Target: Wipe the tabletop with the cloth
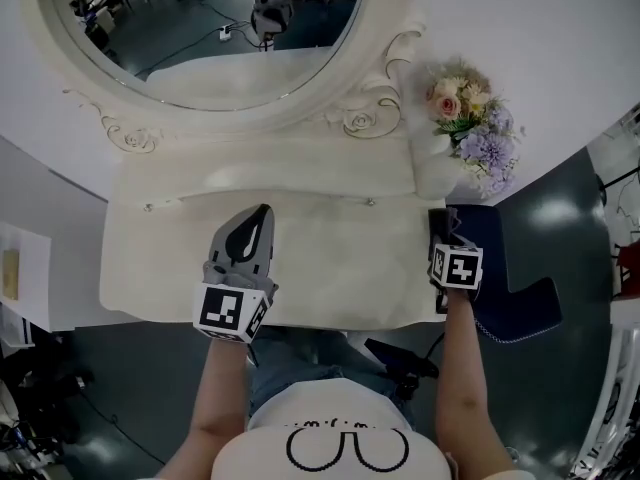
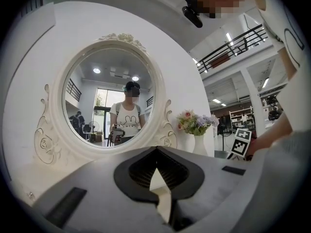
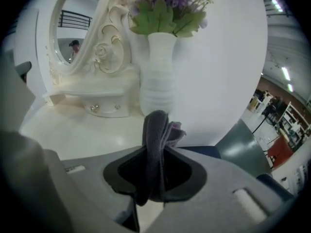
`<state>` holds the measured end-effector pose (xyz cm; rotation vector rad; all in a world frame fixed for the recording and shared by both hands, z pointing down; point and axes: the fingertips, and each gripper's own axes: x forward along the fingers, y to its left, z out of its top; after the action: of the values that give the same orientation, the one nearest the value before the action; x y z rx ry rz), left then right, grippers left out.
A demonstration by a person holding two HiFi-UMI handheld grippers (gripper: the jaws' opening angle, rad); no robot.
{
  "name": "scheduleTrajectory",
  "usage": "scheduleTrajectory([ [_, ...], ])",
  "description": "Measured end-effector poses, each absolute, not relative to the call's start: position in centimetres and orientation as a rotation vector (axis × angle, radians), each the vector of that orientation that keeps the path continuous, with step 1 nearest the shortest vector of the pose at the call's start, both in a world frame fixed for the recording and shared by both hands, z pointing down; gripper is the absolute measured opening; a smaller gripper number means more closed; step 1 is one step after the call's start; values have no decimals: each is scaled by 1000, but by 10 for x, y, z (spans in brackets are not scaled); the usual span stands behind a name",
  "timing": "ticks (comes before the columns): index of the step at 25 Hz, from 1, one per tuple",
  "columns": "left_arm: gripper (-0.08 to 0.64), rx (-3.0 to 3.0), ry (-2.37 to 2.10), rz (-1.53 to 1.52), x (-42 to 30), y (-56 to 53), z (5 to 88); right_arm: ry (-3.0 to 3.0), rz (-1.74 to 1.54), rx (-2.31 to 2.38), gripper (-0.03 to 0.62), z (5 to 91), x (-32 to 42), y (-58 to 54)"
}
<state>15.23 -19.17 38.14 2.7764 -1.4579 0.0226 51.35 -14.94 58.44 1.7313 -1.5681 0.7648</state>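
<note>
Two tongs over pale desk [image 1: 330, 268]: left tongs [image 1: 262, 216] closed together, empty, near middle; right tongs [image 3: 156, 152] clamped on grey cloth [image 3: 156, 127] near vase [image 3: 157, 81].

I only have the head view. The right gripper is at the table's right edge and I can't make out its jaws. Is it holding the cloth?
Observer: Yes. In the right gripper view the right gripper is shut on a bunched dark cloth, which sticks up past the jaws.
Operator: And the left one, is anything caught in it?
Observer: No. In the left gripper view the left gripper is shut with nothing between its jaws, and it points toward the mirror.
</note>
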Motion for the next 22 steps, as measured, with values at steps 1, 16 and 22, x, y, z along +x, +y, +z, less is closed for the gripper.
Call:
scheduleTrajectory([
  [1, 2, 2776, -1456, 29, 151, -192, 383, -1527, 766, 1730, 94, 589, 517, -148],
  [16, 2, 2780, -1376, 46, 135, -194, 397, -1485, 902, 1687, 89, 602, 498, -151],
  [22, 2, 2785, -1355, 53, 116, -195, 398, -1488, 920, 1676, 89, 603, 471, -153],
])
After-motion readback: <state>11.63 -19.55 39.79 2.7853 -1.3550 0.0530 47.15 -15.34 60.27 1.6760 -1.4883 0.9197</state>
